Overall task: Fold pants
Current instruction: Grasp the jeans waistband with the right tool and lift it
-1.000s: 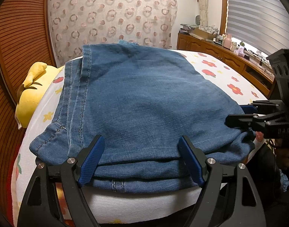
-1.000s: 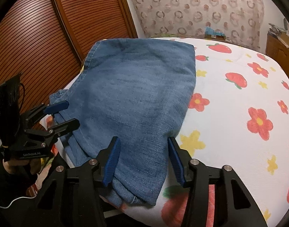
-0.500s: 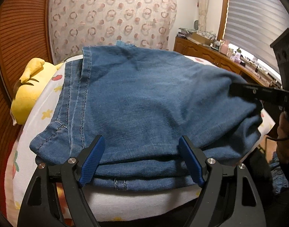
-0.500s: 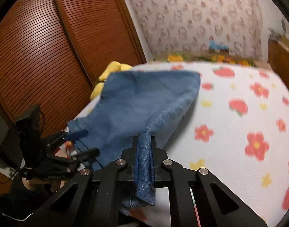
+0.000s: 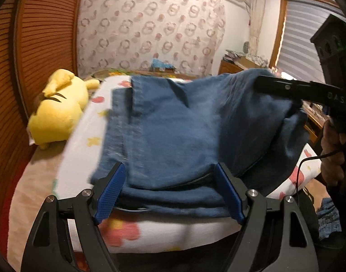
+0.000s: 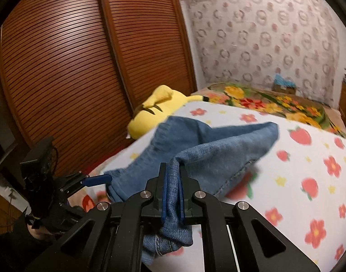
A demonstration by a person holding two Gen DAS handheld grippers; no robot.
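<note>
Blue denim pants [image 5: 184, 131] lie folded on the flowered bed [image 5: 82, 158]. My left gripper [image 5: 170, 195] is open, its blue pads either side of the pants' near edge at the bed's front. My right gripper [image 6: 173, 195] is shut on the right near corner of the pants [image 6: 218, 154] and holds it lifted above the bed. In the left wrist view the right gripper [image 5: 261, 83] shows at the upper right with the cloth raised. In the right wrist view the left gripper [image 6: 98, 180] shows at the left by the pants' edge.
A yellow plush toy [image 5: 57, 108] lies at the bed's left side, also in the right wrist view [image 6: 159, 108]. A brown slatted wardrobe [image 6: 82, 68] stands left of the bed. A wooden dresser [image 5: 238, 65] stands far right. A flowered blanket [image 6: 275, 102] lies at the bed's far end.
My right gripper closed on the pants' right corner and lifted it up and away from the bed. The left gripper stayed open at the near edge.
</note>
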